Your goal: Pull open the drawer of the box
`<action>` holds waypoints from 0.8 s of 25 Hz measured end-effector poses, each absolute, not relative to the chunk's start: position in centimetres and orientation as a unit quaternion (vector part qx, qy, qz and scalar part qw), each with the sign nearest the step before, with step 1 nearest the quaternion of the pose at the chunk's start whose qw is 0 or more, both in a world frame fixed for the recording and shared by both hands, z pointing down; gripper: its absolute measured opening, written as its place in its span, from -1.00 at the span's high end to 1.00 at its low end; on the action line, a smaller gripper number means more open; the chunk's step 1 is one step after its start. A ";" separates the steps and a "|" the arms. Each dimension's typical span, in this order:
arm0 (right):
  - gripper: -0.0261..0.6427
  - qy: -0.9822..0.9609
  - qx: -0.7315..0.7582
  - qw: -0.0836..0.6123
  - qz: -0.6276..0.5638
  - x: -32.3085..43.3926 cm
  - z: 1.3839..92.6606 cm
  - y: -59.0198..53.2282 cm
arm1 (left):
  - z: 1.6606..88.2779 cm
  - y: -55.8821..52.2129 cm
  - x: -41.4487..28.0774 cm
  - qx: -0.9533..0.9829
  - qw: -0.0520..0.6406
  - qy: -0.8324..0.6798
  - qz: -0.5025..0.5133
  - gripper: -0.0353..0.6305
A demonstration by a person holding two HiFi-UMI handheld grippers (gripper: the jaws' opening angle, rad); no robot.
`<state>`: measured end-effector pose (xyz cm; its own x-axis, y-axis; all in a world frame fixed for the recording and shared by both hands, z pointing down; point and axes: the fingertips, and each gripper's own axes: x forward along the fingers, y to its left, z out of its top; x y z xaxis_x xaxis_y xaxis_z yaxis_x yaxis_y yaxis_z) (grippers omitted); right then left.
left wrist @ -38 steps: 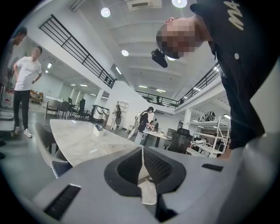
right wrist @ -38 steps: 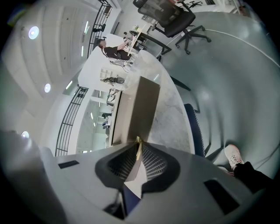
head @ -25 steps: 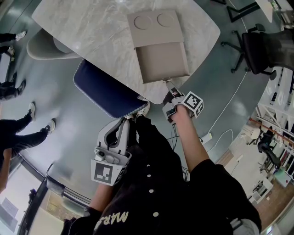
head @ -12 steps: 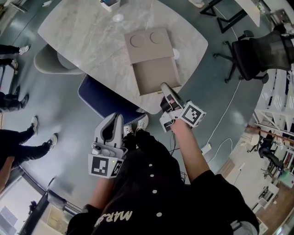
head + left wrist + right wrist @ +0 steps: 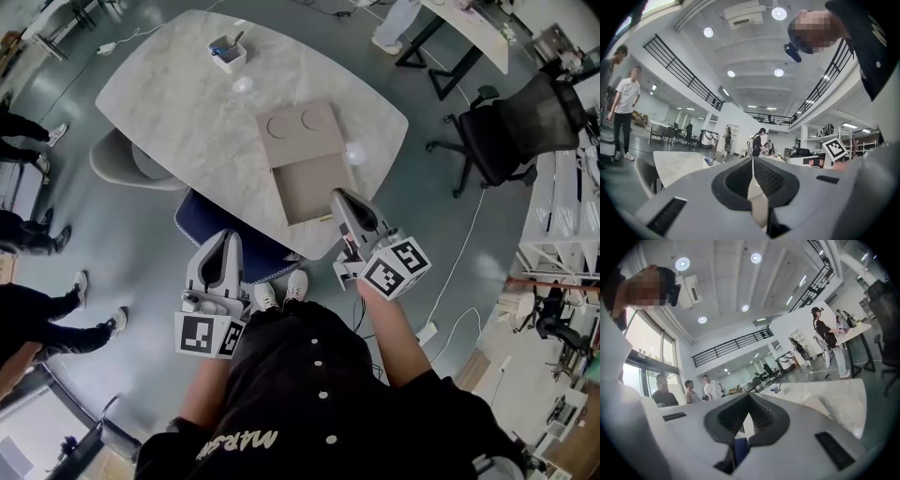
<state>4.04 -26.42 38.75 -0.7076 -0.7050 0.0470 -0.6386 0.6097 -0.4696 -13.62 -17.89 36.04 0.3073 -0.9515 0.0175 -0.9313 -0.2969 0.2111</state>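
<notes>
A tan box [image 5: 298,134] with two round dents in its lid lies on the marble table [image 5: 178,103]. Its drawer [image 5: 309,187] stands pulled out toward the table's near edge and looks empty. My right gripper [image 5: 339,197] hovers by the drawer's near right corner, shut, with nothing held, and apart from the drawer. Off the table, my left gripper [image 5: 228,239] is shut and empty, low over the blue chair. In the left gripper view the jaws [image 5: 752,159] meet at the tips. The right gripper view shows the same [image 5: 749,395], above the pale tabletop [image 5: 825,399].
A blue chair [image 5: 211,225] is tucked under the table's near edge, with a beige chair [image 5: 127,164] to its left. A small white container [image 5: 228,52] sits at the table's far side. A black office chair [image 5: 525,122] stands at the right. People stand at the left.
My right gripper has come off the drawer's front edge and risen toward me. The left gripper rose a little. The head view pulled back, so the table looks smaller.
</notes>
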 end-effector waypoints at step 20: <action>0.93 0.882 -0.469 0.046 0.002 6.8 29.5 -24.4 | 29.8 -19.2 -16.1 0.792 0.012 -0.605 -0.076 0.83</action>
